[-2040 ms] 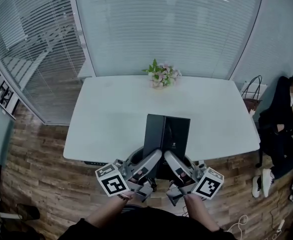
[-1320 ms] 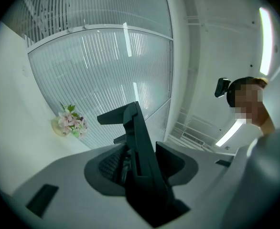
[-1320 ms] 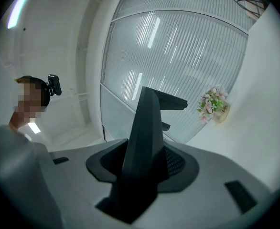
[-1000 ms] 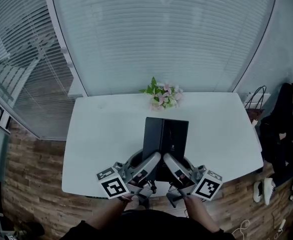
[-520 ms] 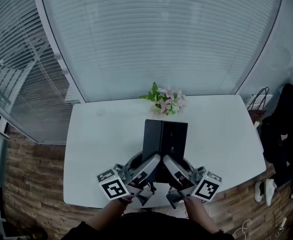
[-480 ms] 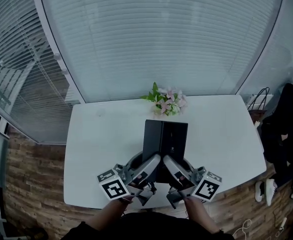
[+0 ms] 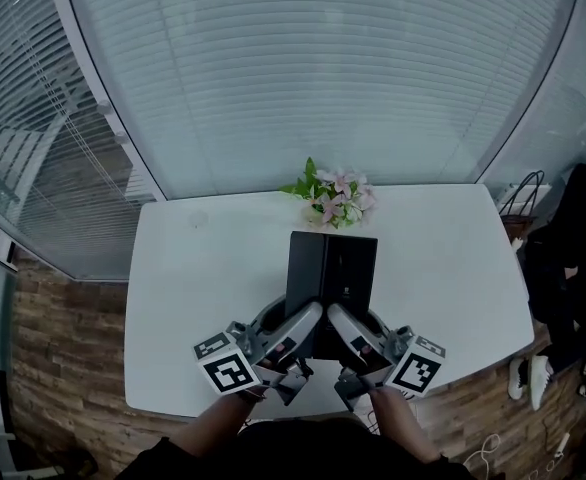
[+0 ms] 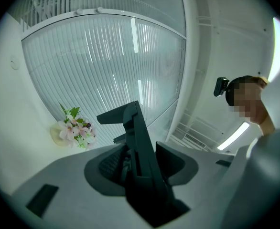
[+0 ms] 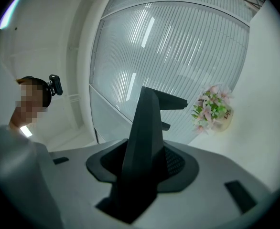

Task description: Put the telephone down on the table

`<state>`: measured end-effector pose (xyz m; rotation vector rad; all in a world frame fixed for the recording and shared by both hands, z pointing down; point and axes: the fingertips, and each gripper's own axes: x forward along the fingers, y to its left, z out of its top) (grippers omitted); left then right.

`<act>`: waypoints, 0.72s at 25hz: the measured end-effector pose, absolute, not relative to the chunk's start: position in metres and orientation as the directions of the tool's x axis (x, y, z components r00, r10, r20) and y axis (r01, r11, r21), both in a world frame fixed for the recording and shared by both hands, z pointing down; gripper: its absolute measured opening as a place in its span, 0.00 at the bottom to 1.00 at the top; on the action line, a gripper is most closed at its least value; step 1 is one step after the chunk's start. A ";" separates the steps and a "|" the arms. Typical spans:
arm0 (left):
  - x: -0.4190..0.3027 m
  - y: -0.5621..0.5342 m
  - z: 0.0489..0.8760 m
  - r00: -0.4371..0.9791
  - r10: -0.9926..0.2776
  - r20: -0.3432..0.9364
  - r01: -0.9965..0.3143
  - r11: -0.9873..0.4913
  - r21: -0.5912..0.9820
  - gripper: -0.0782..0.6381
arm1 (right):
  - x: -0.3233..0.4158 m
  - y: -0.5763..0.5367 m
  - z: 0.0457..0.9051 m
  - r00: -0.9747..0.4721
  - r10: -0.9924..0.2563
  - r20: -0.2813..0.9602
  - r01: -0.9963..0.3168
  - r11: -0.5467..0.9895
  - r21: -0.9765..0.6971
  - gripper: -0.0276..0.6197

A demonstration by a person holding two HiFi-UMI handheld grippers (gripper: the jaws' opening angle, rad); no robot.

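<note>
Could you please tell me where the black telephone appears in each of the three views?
Head view: telephone at centre, over the white table.
Left gripper view: telephone at centre, edge-on between the jaws.
Right gripper view: telephone at centre, edge-on between the jaws.
Shared landmark: the flowers, behind it in every view.

- My left gripper [image 7: 303, 323] and right gripper [image 7: 341, 323] clamp the phone's [image 7: 331, 268] near edge, side by side
- Phone is over the table's [image 7: 193, 298] near middle
- Flowers [image 7: 335, 198] stand behind it, at the far edge
- A person [image 7: 573, 258] sits right of the table
</note>
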<state>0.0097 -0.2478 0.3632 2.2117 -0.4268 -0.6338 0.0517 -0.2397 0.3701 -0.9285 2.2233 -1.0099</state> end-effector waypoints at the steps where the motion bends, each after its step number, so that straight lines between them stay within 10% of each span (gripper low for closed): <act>1: 0.011 -0.249 0.363 0.817 -0.490 -0.302 -0.102 -0.639 0.762 0.39 | 0.053 -0.241 0.370 -0.633 -0.754 -0.175 -0.364 0.489 -0.793 0.33; 18: 0.032 -0.254 0.368 0.783 -0.560 -0.271 -0.174 -0.615 0.769 0.39 | 0.074 -0.250 0.376 -0.696 -0.699 -0.163 -0.314 0.501 -0.807 0.33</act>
